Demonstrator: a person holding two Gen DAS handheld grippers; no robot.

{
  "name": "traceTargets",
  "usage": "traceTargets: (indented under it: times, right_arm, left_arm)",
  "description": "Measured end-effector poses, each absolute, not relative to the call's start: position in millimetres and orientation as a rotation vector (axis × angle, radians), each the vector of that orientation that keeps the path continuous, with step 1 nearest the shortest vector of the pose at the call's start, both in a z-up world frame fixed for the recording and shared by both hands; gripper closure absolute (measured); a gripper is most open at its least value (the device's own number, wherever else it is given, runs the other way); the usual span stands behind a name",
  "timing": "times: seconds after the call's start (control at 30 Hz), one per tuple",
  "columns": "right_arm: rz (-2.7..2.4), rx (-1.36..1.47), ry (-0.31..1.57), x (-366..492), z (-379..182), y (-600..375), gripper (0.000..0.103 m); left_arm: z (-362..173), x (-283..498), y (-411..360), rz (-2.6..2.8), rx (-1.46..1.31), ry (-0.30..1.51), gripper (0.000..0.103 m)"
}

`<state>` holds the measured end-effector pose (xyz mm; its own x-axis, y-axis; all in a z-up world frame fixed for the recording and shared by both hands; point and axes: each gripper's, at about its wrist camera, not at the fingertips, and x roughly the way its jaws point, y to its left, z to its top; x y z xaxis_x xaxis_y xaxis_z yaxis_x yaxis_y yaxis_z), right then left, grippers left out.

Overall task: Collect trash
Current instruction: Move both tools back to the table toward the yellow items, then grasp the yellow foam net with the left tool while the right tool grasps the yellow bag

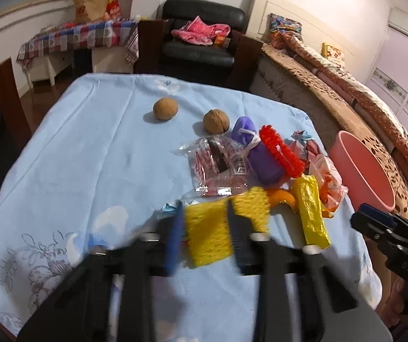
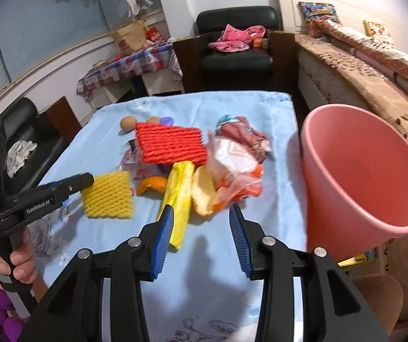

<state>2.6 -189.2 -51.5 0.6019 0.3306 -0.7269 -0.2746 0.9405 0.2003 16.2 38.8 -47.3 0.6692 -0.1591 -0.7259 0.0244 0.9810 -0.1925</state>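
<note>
Left tool [image 1: 205, 228]: jaws clamped on a yellow foam net sleeve [image 1: 207, 232], ribbed mesh, roughly rectangular; motion blur softens the contact, so the hold looks firm rather than certain. Right tool [image 2: 201, 229]: jaws apart, empty, above the surface [image 2: 112, 131] with its pale blue floral cloth. Ahead: yellow plastic packet [image 2: 179, 196], glossy, elongated; orange peel [image 2: 151, 186], curled; red foam net [image 2: 171, 145], flat, ridged; crumpled wrappers [image 2: 238, 156]. Pink bucket [image 2: 363, 171], smooth, conical, beside the surface's right edge. Two walnuts [image 1: 165, 109] further back.

Pink bin [image 2: 375, 219] beside trash pile [image 2: 204, 168] on blue tablecloth [image 2: 275, 131]
</note>
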Motion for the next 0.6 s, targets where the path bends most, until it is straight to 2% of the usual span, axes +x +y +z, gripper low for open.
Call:
traceTargets:
  times: [0.13, 0.6]
  right_arm:
    - [0.381, 0.087, 0.9, 4.6, -60.2, -181.8, 0.063]
    - [0.421, 0.07, 0.991, 23.2, -78.4, -152.2, 0.065]
  left_arm:
    - [-44.4, 12.7, 39.2, -0.13, -0.179, 0.821, 0.099]
    - [-12.0, -4.1, 40.2, -0.196, -0.189, 0.739, 0.101]
